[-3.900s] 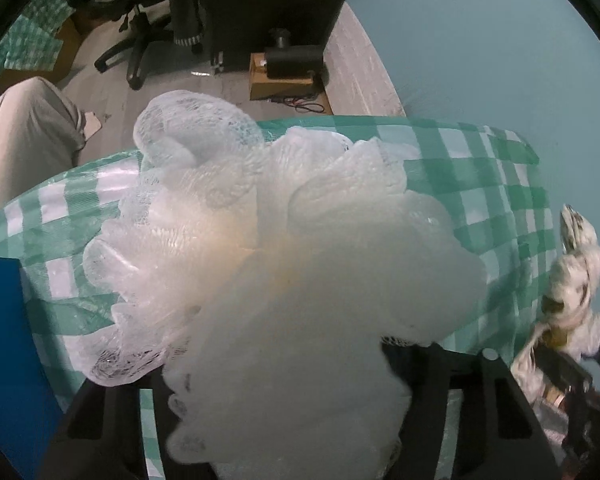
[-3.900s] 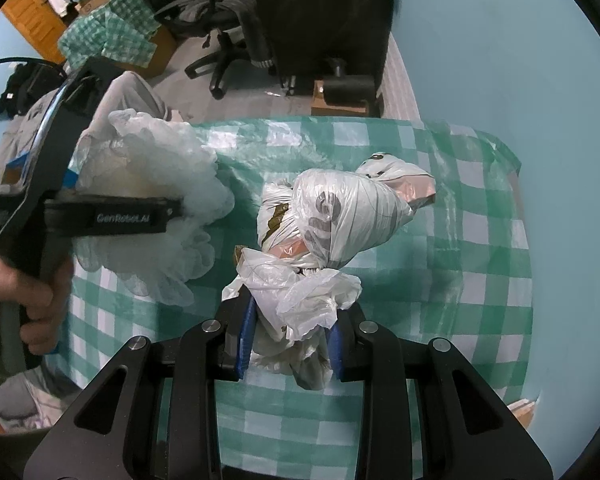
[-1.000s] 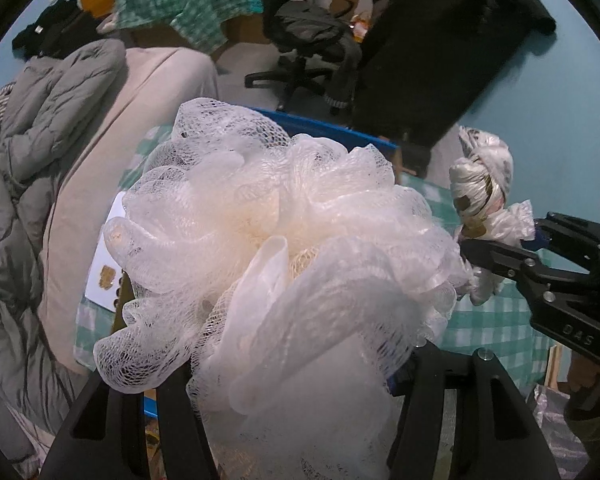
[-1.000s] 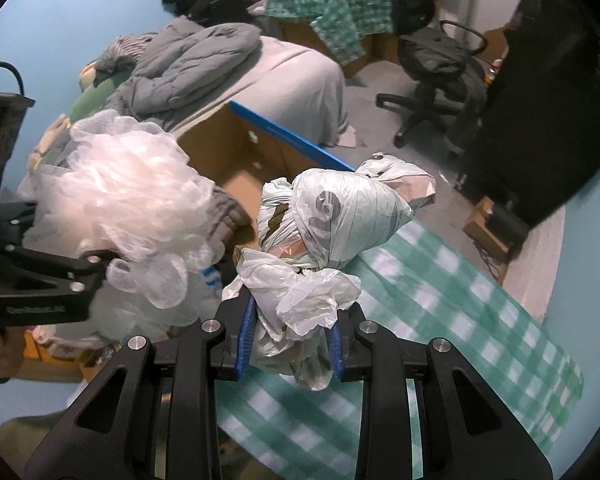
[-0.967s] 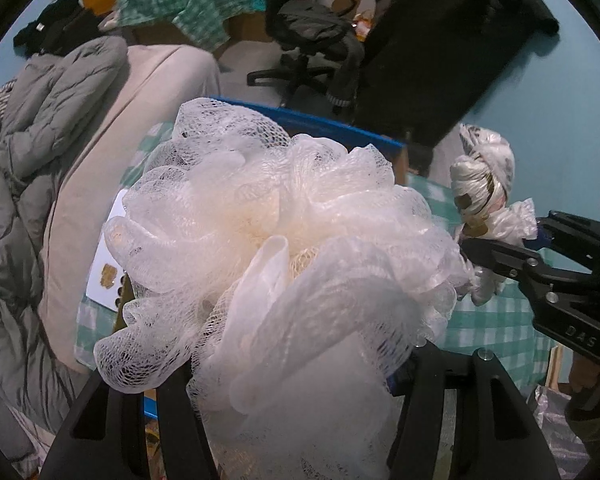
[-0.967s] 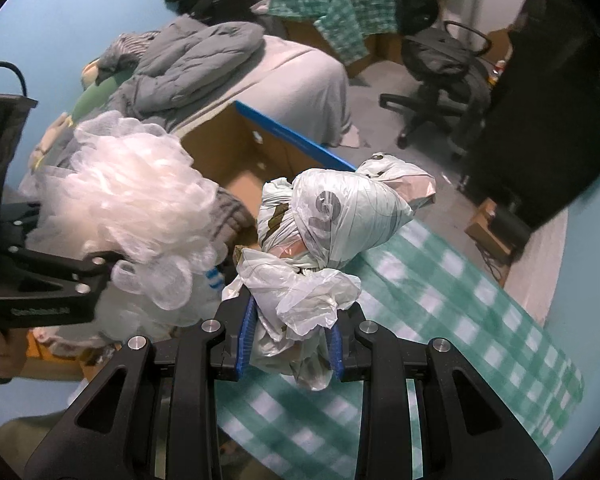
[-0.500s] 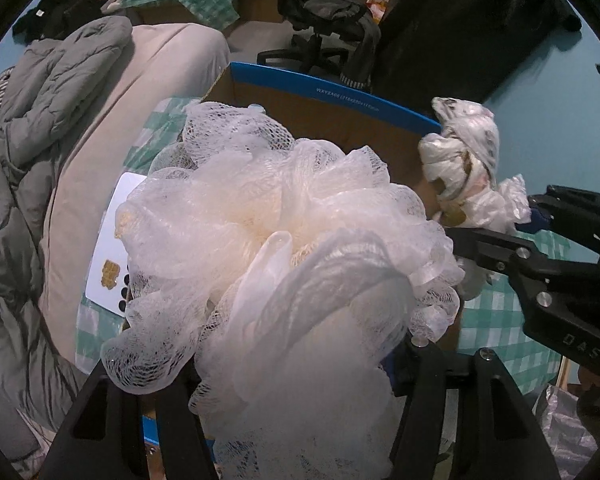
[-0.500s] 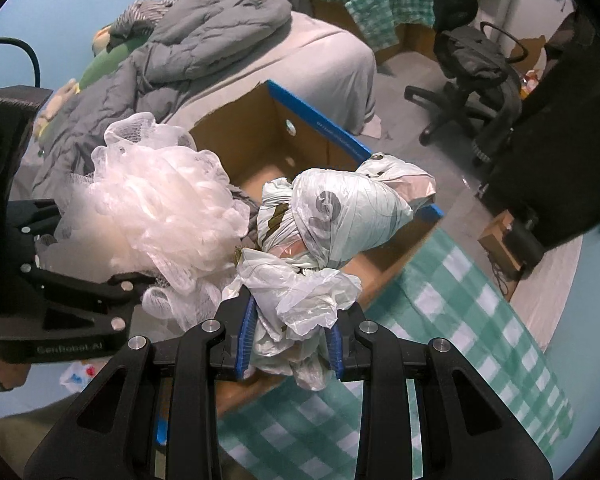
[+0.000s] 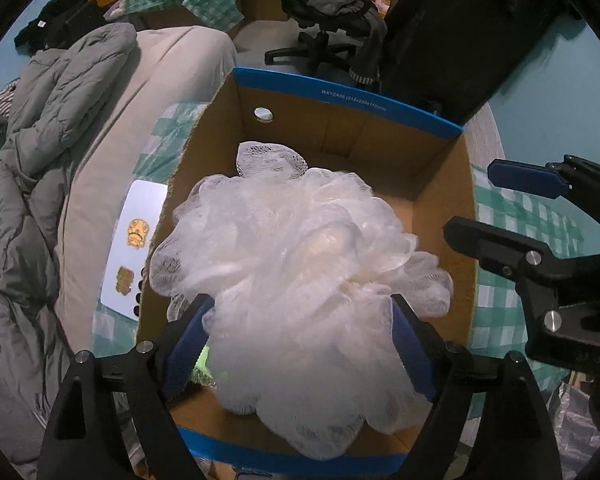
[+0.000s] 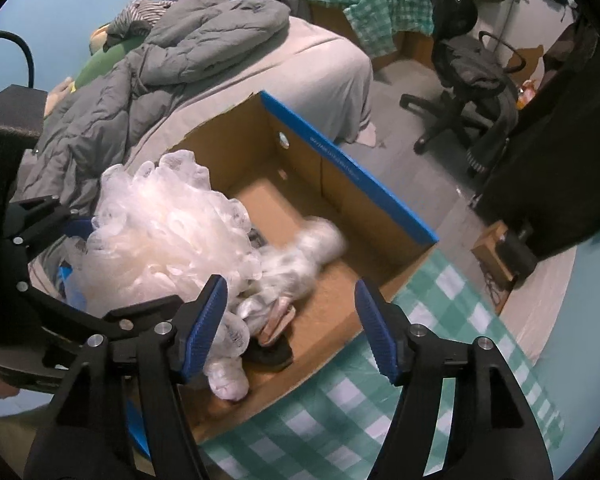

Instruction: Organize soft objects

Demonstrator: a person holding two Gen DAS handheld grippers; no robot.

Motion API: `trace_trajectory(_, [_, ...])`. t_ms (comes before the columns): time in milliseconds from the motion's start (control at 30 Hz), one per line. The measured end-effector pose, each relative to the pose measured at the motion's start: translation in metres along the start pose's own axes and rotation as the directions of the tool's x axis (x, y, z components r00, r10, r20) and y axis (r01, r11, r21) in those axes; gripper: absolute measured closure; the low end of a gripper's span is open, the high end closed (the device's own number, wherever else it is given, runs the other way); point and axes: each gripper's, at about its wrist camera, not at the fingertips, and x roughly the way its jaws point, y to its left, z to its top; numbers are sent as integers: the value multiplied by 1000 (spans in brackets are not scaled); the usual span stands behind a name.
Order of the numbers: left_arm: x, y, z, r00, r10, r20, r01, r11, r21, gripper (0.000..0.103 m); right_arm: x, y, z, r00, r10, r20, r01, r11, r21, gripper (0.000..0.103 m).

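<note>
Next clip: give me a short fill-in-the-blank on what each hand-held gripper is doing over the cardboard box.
1. The white mesh bath loofah sits between the fingers of the ____ hand-held gripper.
2. The right hand-held gripper has its jaws ____, with nothing between them.
3. The blurred white plastic-wrapped bundle is inside the brown cardboard box with the ____ rim.
4. The box stands on a green and white ____ cloth.

Missing words: left; open; blue; checked
</note>
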Motion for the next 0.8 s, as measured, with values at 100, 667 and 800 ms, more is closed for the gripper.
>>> trace_trajectory(100, [-9,0,-2,1000,-2,4,3,1000,-6,16,-8,-4,-2,1000,4,10,-4,1000,25,35])
trace_trajectory(667, [-58,-10,-24,998,-18,61,19,1000,-20,16,-55,-10,-30,998,-7,59,1,995,104,28])
trace_trajectory(800, [-67,-15,-30,997,-12,77,13,1000,-9,16,-68,-13,-37,997,-19,71,10,992,129,28])
